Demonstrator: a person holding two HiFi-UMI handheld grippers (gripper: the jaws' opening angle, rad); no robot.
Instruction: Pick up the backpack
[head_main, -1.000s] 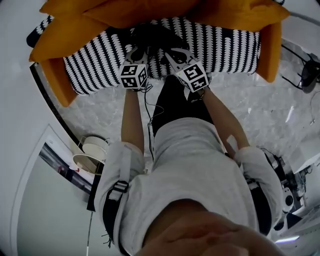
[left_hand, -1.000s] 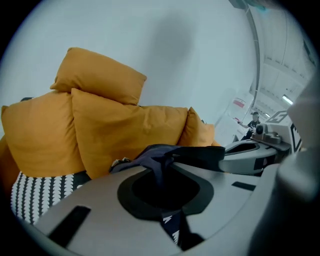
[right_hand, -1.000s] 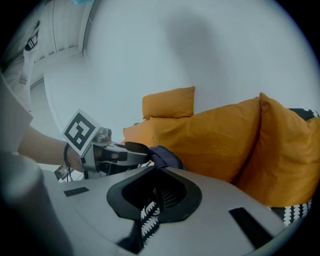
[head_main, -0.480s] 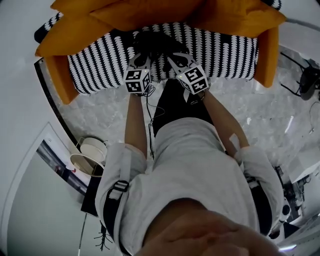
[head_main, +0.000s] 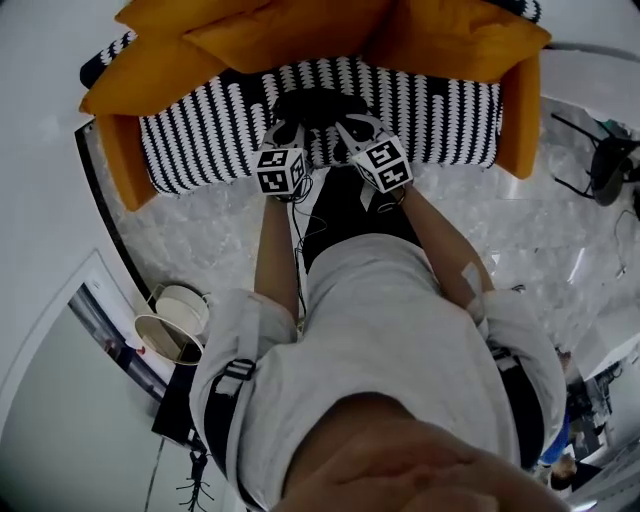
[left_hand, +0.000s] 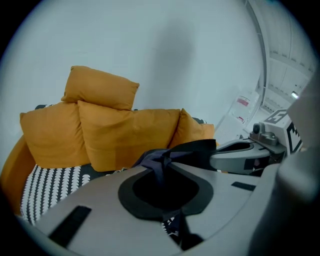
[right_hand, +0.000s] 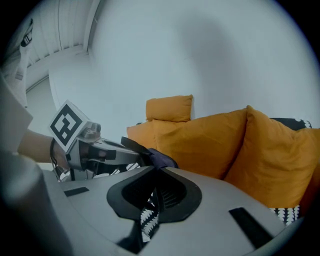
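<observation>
Navy cloth of the backpack (left_hand: 197, 150) is pinched in my left claw (left_hand: 165, 167), jaws nearly together on it; my right claw (right_hand: 156, 170) clamps a second fold just beside. The bag lies over the striped sofa seat (head_main: 200, 130), before orange cushions (head_main: 290, 30); whether it is clear of the seat I cannot tell. Risk: thin pinches may slip under load, or uneven lifting may tip the bag. Pale marbled floor (head_main: 200, 220); white walls.

Striped sofa (head_main: 200, 130), orange cushions (head_main: 290, 35) on it
</observation>
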